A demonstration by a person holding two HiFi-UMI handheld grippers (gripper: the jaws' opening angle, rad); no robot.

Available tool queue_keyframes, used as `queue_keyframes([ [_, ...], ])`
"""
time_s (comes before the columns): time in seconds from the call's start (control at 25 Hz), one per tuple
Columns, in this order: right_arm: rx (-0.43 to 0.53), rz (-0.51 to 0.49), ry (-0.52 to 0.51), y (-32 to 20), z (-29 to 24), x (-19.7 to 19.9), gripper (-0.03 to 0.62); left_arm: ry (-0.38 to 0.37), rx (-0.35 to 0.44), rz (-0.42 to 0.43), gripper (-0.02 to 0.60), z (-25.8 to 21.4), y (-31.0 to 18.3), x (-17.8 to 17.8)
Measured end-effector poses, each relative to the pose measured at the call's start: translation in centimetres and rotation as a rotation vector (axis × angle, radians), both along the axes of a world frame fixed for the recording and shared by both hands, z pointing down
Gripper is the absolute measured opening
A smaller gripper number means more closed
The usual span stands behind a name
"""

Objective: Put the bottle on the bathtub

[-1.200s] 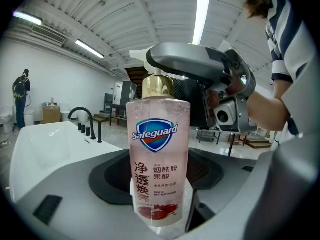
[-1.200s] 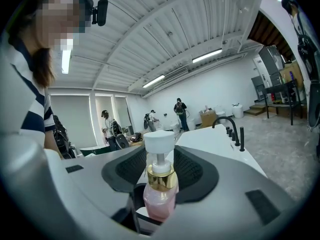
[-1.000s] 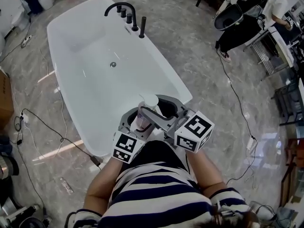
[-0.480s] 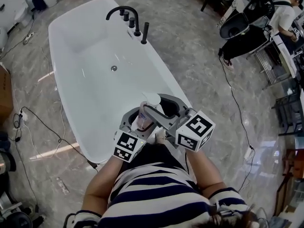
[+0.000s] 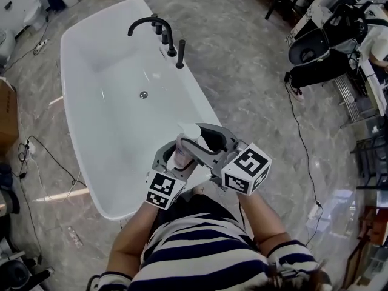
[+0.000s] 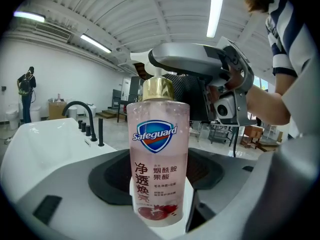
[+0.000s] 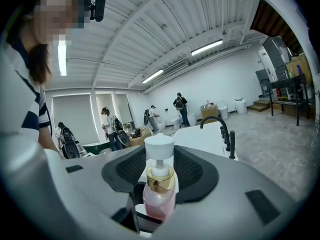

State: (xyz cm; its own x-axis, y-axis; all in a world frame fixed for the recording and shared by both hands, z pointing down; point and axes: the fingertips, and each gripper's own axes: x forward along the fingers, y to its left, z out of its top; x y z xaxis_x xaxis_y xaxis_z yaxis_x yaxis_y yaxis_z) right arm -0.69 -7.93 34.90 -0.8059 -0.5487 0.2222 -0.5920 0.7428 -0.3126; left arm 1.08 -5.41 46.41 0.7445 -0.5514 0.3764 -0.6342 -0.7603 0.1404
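A pink soap bottle (image 5: 180, 156) with a gold collar and a white pump stands upright in my left gripper (image 5: 177, 158), which is shut on its body. The left gripper view shows its label (image 6: 159, 159) close up. My right gripper (image 5: 209, 139) hovers just above the pump, open, with nothing between its fingers. From the right gripper view I look down on the pump (image 7: 159, 146). Both grippers hang over the near right rim of the white bathtub (image 5: 197, 96). On the tub's far rim stands a black faucet (image 5: 148, 24).
Cables (image 5: 300, 126) trail across the marble floor on both sides of the tub. A cardboard box (image 5: 6, 117) sits at the left edge. A black chair (image 5: 318, 53) and a metal rack stand at the upper right. Several people are at the far wall (image 7: 180, 106).
The bottle stays held in the left gripper with the right gripper above it. The view has shifted, and the tub's near end now lies further left of the grippers.
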Motion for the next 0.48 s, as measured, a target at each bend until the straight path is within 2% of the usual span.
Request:
queue_keyframes([
  [0.2, -0.021, -0.012, 0.002, -3.2, 1.4, 2.8, 0.185, -0.035, -0.028, 0.001, 0.310, 1.6, -3.1, 2.6],
  [0.48, -0.024, -0.038, 0.034, -7.3, 2.7, 4.9, 0.179, -0.063, -0.064, -0.024, 0.310, 3.6, -7.3, 4.5],
])
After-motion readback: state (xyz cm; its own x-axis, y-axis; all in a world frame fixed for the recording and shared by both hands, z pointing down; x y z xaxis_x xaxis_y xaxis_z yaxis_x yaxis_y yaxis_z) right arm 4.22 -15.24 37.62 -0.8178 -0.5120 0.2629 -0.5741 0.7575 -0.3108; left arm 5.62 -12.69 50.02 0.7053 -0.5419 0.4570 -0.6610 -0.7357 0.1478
